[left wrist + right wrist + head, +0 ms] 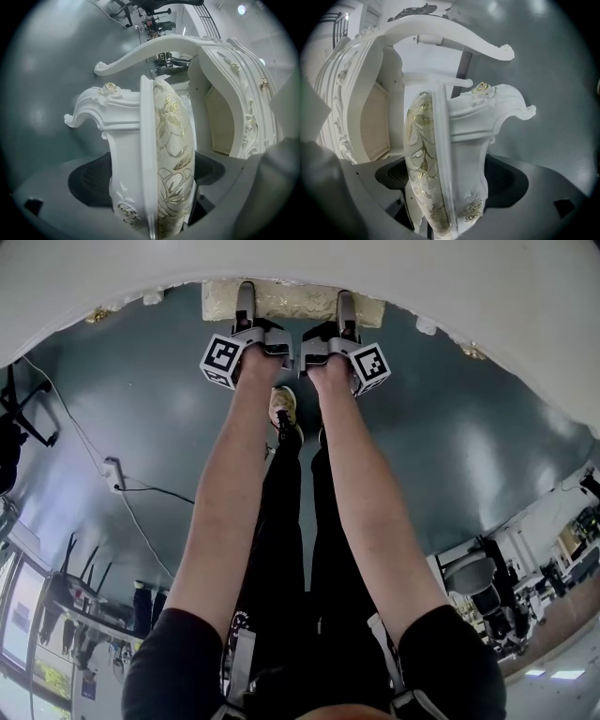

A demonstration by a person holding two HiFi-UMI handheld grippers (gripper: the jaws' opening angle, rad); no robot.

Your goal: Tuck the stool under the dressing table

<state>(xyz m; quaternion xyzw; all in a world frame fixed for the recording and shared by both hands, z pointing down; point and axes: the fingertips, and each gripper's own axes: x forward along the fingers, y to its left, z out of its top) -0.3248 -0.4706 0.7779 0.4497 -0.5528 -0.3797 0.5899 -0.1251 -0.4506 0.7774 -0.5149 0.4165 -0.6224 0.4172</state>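
Both arms reached straight out ahead, grippers side by side and close together at the front edge of the stool [292, 300]. Left gripper [246, 296]: jaws spread wide but pinching the seat edge, one black pad [89, 180] against the white carved frame [126, 154], the other against the gold-patterned cushion [176, 140]. The seat filled the whole gap. Right gripper [345, 304]: same hold, jaws wide, clamped across cushion and frame, with nothing else between them.

From the head view, only a narrow strip of cushion showed past the rim of the white dressing table [300, 259]; the rest of the seat lay hidden beneath it. In the gripper views the stool's scrolled corner [86, 108] stood near the table's curved leg [140, 56], and the drawer fronts [243, 93] sat to the side. The grey-green floor [141, 409] lay below, with the person's legs and one shoe [283, 407] under the arms
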